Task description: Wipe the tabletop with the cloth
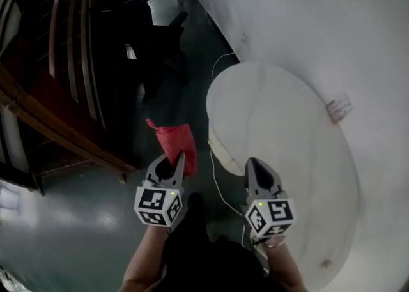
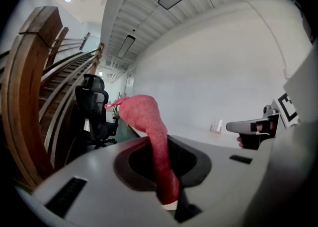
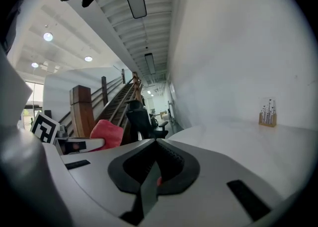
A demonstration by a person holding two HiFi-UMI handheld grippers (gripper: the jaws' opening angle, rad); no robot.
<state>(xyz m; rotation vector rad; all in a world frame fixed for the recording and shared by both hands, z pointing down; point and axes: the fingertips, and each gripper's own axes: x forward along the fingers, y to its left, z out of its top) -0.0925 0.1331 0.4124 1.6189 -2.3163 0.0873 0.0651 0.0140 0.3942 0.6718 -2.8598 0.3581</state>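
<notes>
Closest to the head camera are the person's two forearms, each ending in a marker cube (image 1: 158, 206) and a hand-held gripper pointing toward 12 o'clock. On the left hand-held gripper (image 1: 172, 164) the jaws are clamped on the red cloth (image 1: 174, 142); its own view shows the fabric pinched into a narrow neck between them, with a bunched end standing up past the tips. That cloth hangs over the dark floor (image 1: 77, 207), off the 9 o'clock edge of the round white surface (image 1: 287, 131) and not touching it. The right hand-held gripper (image 1: 255, 168) is over the near rim of the surface, with its jaws drawn together on nothing I can name; a small red speck shows at the seam, too small to identify. A thin white cable (image 1: 217, 185) trails down between the two grippers. At about 2 o'clock on the surface, near the wall, stands a small clear holder (image 1: 339, 107). A black office chair (image 1: 150, 25) sits at 11 o'clock, beside a wooden stair railing (image 1: 64, 41).
</notes>
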